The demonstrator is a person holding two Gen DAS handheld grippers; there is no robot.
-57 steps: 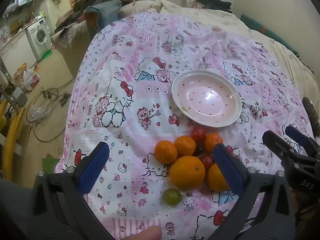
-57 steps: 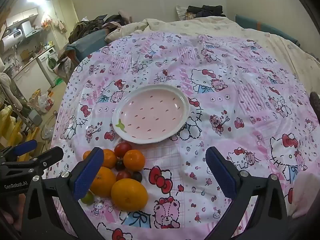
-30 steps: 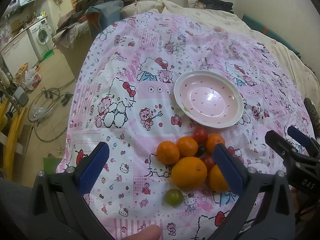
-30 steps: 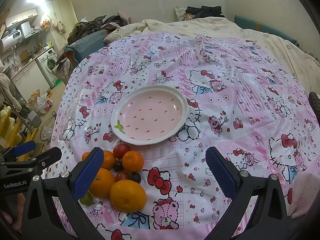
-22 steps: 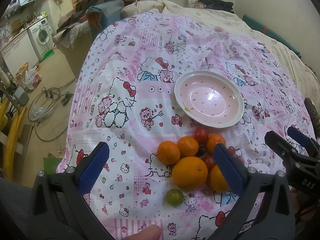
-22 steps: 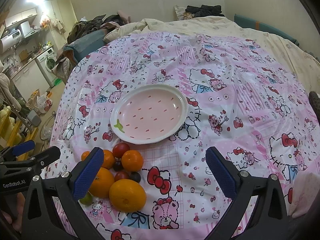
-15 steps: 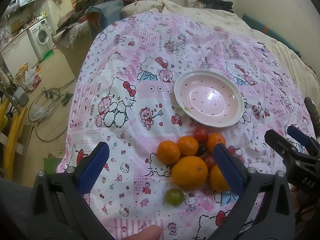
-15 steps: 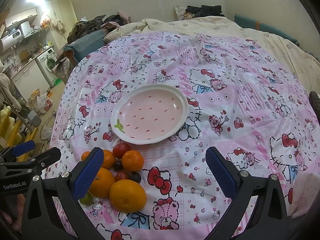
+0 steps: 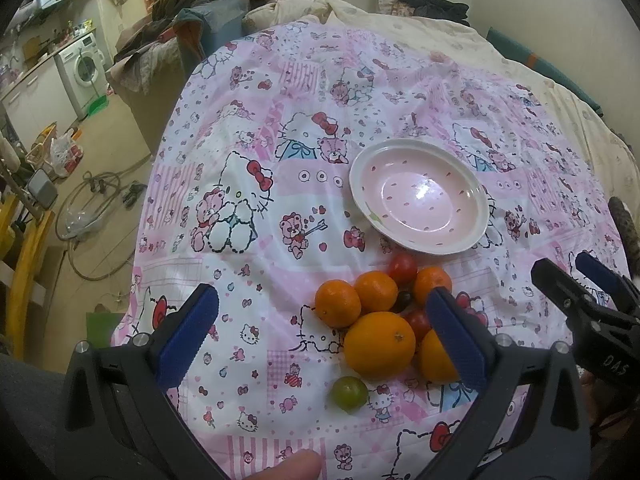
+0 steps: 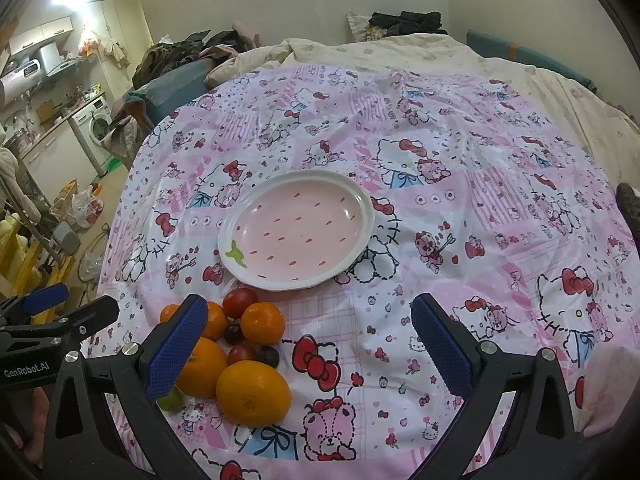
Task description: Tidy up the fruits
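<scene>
A heap of fruit lies on the pink cartoon-print cloth: a large orange (image 9: 379,345), a second large orange (image 10: 253,392), small oranges (image 9: 337,303), red tomatoes (image 9: 403,268), dark grapes (image 10: 268,356) and a green fruit (image 9: 349,393). An empty pink plate (image 9: 418,195) sits just beyond the heap; it also shows in the right wrist view (image 10: 298,224). My left gripper (image 9: 320,340) is open and empty, hovering near the heap. My right gripper (image 10: 308,344) is open and empty, with the heap at its left finger.
The cloth covers a round table (image 10: 500,168) next to a bed with a cream quilt (image 10: 400,52). To the left the floor holds a washing machine (image 9: 82,70), cables and bags. The table's near edge is close below both grippers.
Both grippers stay open and almost still. The view has shifted only slightly; the fruit and plate have not moved.
</scene>
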